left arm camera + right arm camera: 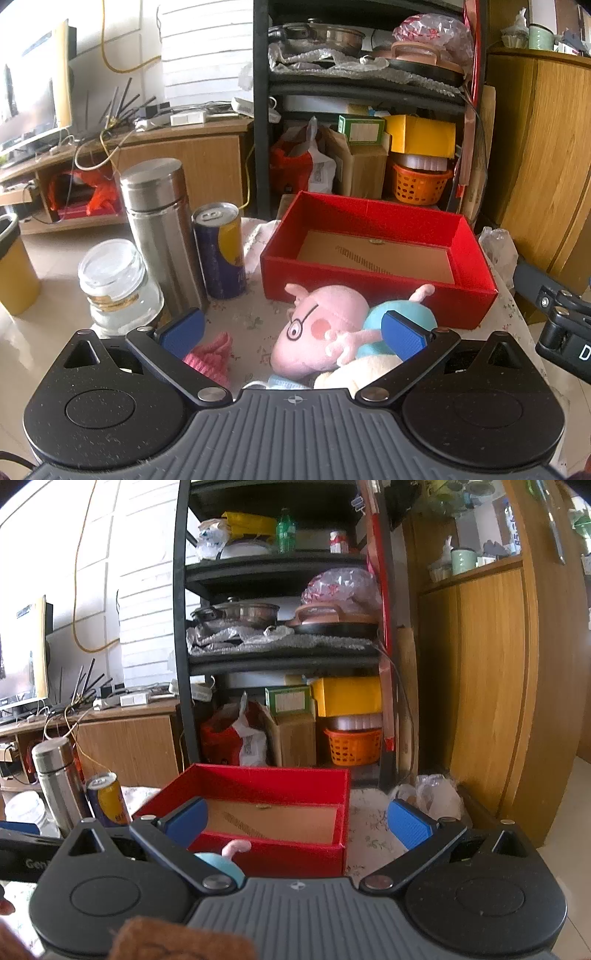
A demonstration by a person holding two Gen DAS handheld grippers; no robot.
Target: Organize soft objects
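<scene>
Home: cluttered shelf (280, 653), television (33, 96)

We see bright daylight washing out the white wall (207, 48) at upper left, fisheye bending at the edges, and a blurred brown shape (177, 941) close up.

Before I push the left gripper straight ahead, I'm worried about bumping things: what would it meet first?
Probably the pig plush, lying between the open left gripper fingers just ahead. Beyond it stands the red box. Depth is hard to judge in this fisheye view.
</scene>
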